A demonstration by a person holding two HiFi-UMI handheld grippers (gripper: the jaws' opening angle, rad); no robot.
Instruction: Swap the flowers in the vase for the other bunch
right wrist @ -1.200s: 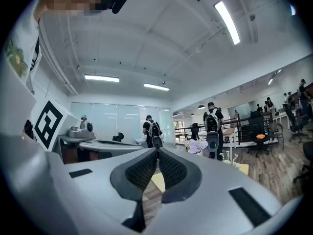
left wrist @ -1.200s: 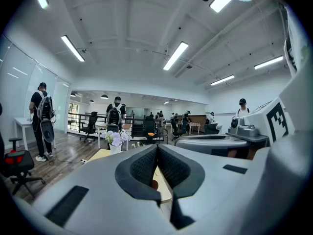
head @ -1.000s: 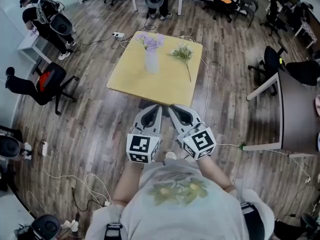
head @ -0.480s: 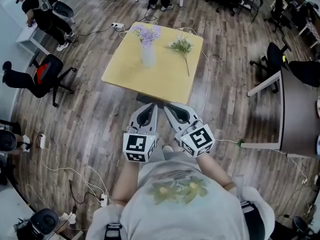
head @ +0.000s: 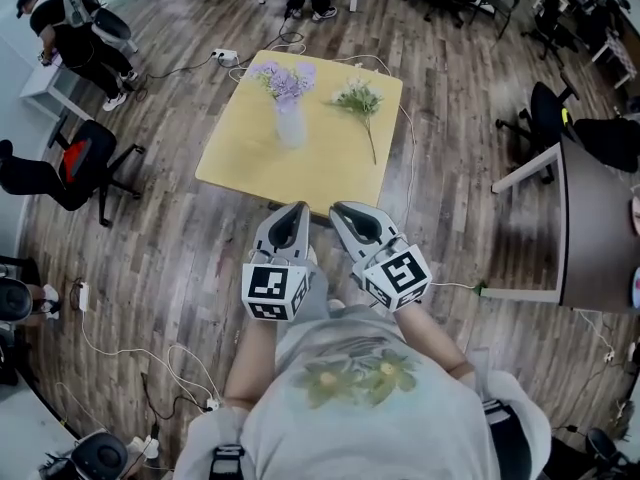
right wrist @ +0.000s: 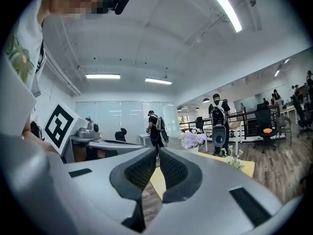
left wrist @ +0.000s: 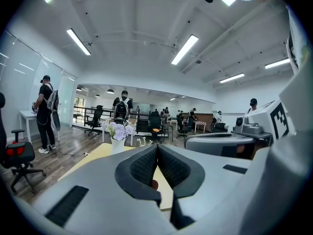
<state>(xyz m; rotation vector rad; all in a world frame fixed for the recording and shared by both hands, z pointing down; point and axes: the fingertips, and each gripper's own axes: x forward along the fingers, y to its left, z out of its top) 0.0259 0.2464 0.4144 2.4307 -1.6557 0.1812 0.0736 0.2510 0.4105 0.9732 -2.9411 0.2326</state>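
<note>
A white vase (head: pixel 289 124) with purple flowers (head: pixel 283 80) stands upright on the far part of the square yellow table (head: pixel 250 163). To its right a white-and-green bunch (head: pixel 360 98) lies flat on the tabletop. My left gripper (head: pixel 296 209) and right gripper (head: pixel 338 209) are side by side just short of the table's near edge, both shut and empty. The left gripper view looks past its own gripper (left wrist: pixel 157 149) at the vase (left wrist: pixel 117 144). Beyond the closed right gripper (right wrist: pixel 157 153), the right gripper view shows the purple flowers (right wrist: pixel 194 140) and the loose bunch (right wrist: pixel 234 158).
Wooden floor all round, with cables and a power strip (head: pixel 224 57) behind the table. A black chair with a red bag (head: pixel 85 163) is at the left. A dark desk (head: pixel 590 223) and chair (head: pixel 548 118) are at the right. People stand at the far left (head: pixel 75 28) and beyond the table.
Both grippers have moved forward together toward the table's near edge, and the view has shifted with the person. The jaws stayed shut. The vase and the loose bunch have not moved.
</note>
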